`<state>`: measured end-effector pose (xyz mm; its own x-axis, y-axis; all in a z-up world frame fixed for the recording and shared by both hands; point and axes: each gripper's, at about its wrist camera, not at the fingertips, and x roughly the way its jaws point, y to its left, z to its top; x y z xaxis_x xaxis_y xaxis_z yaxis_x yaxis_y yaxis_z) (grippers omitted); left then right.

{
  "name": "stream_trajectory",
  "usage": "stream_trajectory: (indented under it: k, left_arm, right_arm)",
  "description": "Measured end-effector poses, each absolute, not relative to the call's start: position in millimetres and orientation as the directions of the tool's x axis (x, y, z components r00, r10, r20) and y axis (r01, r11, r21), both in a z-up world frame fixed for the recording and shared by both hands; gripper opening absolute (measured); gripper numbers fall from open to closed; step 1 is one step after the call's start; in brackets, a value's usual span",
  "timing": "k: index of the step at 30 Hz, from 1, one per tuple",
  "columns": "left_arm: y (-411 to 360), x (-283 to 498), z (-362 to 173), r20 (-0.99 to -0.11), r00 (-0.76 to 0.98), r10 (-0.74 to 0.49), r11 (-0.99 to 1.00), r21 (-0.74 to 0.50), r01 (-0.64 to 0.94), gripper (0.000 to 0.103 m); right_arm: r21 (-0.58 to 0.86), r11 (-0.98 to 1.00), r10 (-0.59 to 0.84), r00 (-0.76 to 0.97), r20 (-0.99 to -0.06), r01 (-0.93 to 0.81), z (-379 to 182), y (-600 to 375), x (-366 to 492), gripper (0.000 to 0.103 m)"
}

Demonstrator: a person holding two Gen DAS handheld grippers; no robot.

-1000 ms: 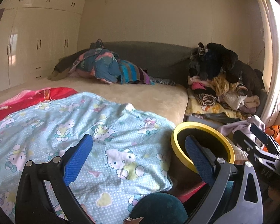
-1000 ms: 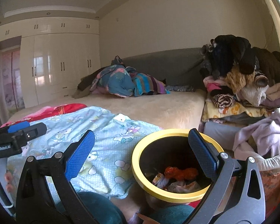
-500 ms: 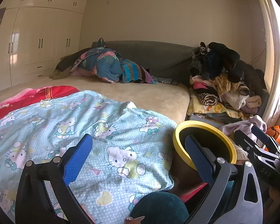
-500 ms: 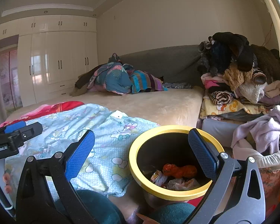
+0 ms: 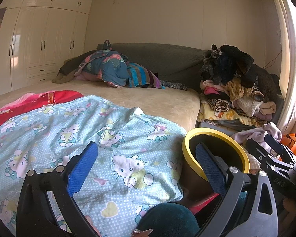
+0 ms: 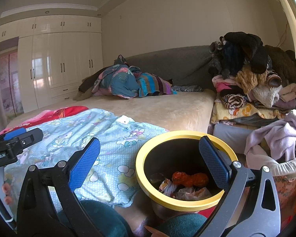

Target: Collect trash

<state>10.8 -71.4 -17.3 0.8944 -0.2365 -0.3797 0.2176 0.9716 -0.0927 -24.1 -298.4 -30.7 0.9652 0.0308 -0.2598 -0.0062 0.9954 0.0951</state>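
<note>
Two wide-open grippers (image 5: 146, 160) (image 6: 149, 154), one yellow-rimmed bin (image 6: 187, 202), one orange wrapper (image 6: 189, 178).

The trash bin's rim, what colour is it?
Yellow. The trash bin has a bright yellow rim around a black inside, clearest in the right wrist view.

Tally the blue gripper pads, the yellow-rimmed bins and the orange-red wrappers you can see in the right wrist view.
Blue gripper pads: 3, two on the right gripper and one on the left gripper at the left edge
Yellow-rimmed bin: 1
Orange-red wrapper inside the bin: 1
Total: 5
</note>
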Motion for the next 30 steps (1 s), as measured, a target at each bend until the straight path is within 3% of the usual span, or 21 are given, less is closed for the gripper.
stream_trajectory:
  k: [30]
  left_arm:
    - [-71.8, 12.4, -20.5, -0.386, 0.894, -0.228, 0.974, -0.092, 0.209, 0.097]
  right_arm:
    - [0.097, 0.995, 0.03, 0.965, -0.262, -0.005, -31.0, -299.6, -24.5, 0.092]
